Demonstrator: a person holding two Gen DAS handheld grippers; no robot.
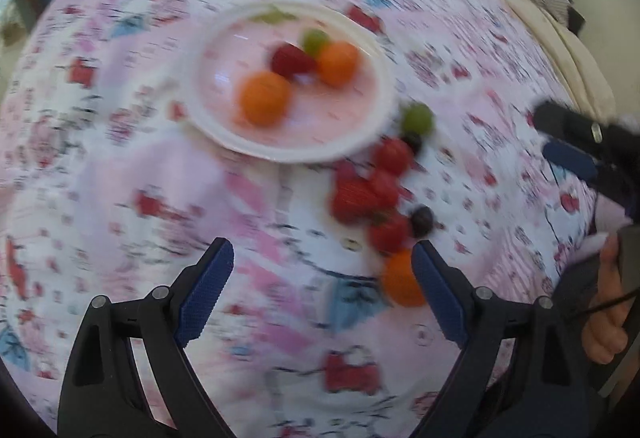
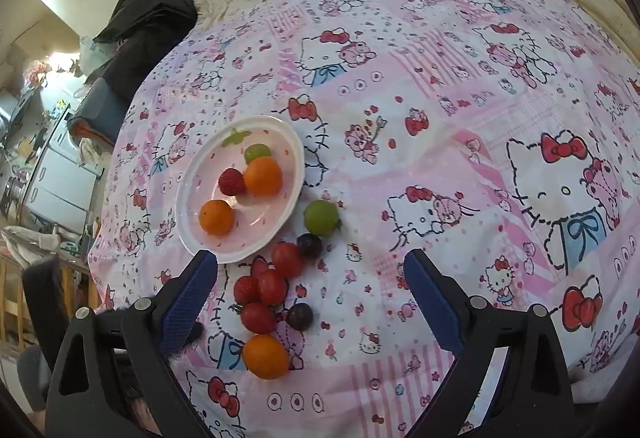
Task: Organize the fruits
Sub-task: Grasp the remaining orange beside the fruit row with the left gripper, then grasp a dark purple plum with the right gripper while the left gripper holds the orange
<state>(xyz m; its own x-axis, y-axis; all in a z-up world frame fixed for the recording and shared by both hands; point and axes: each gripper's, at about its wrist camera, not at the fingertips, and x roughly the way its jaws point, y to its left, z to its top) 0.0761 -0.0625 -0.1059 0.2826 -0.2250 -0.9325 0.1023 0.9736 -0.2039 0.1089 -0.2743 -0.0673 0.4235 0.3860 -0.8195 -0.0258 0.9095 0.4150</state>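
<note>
your left wrist view is smeared with motion blur, so the fruit edges run together and the cloth print is unreadable. your left gripper [image 1: 323, 278] is spread wide with nothing between its fingers, above the patterned cloth [image 1: 120, 166]. the white plate [image 1: 384, 78] sits ahead, holding two oranges [image 1: 266, 98], a strawberry [image 1: 290, 60] and a green grape [image 1: 315, 40]. off the plate to its right lies a cluster of red fruits [image 1: 368, 194], and a loose orange [image 1: 400, 278] is partly cut off behind the right-hand finger. at the right edge you see only part of your right gripper [image 1: 572, 142], too little to read its opening here. your right wrist view is sharp. your right gripper [image 2: 311, 286] is spread open and empty. it makes clear what the blur hides: a large green grape [image 2: 321, 217] just beside the plate [image 2: 184, 214], two dark grapes [image 2: 309, 245], the red fruits [image 2: 272, 286] touching one another, and the loose orange [image 2: 265, 356] in full, nearest you.
</note>
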